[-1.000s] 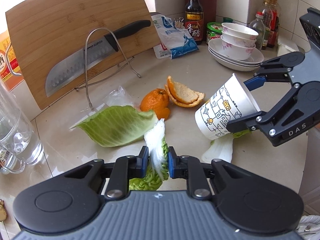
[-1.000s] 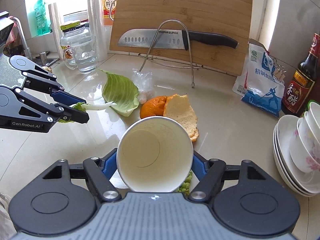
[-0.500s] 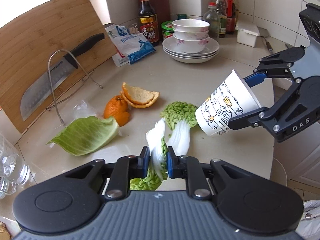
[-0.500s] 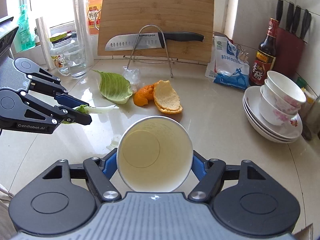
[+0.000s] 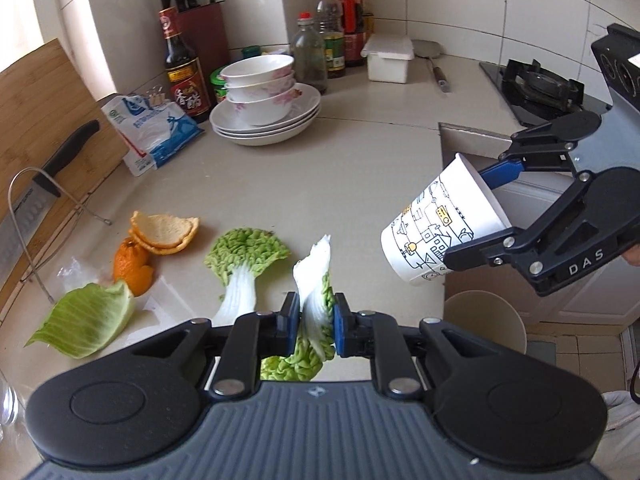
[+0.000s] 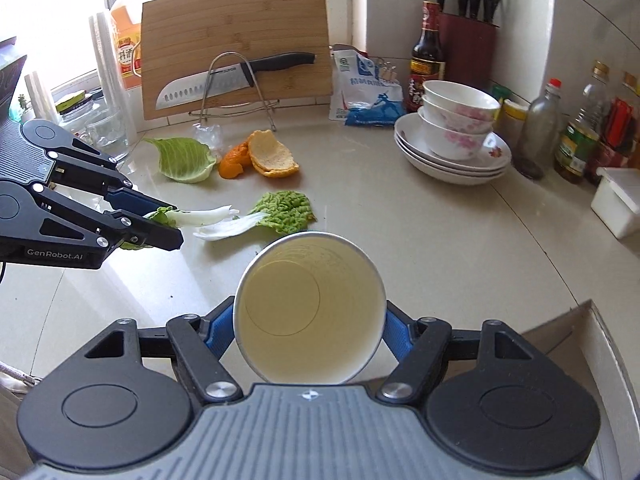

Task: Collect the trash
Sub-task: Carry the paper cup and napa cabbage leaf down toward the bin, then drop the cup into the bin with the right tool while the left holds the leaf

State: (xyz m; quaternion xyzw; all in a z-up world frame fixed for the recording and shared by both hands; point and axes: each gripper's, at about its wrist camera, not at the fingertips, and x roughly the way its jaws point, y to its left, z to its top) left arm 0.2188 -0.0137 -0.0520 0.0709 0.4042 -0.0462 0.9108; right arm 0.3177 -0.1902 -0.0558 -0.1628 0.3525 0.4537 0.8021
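My left gripper (image 5: 314,322) is shut on a napa cabbage leaf (image 5: 316,280) and holds it above the counter's front edge; it also shows in the right wrist view (image 6: 160,224). My right gripper (image 6: 310,332) is shut on an empty white paper cup (image 6: 310,312) with printed drawings, tilted, held past the counter edge (image 5: 436,224). On the counter lie a second napa leaf (image 5: 244,260), orange peels (image 5: 164,232), a piece of orange (image 5: 130,266), a green cabbage leaf (image 5: 86,318) and a clear plastic wrapper (image 6: 208,134).
A white bin (image 5: 484,320) stands on the floor below the counter edge. Stacked bowls and plates (image 5: 264,108), a salt bag (image 5: 156,128), sauce bottles (image 5: 182,68), a knife on a rack (image 6: 224,80), a cutting board (image 6: 236,44) and a stove (image 5: 536,88) surround the counter.
Both grippers have pulled back and swung right, away from the counter's middle. The held leaf and the cup came along; the bin and stove have come into view.
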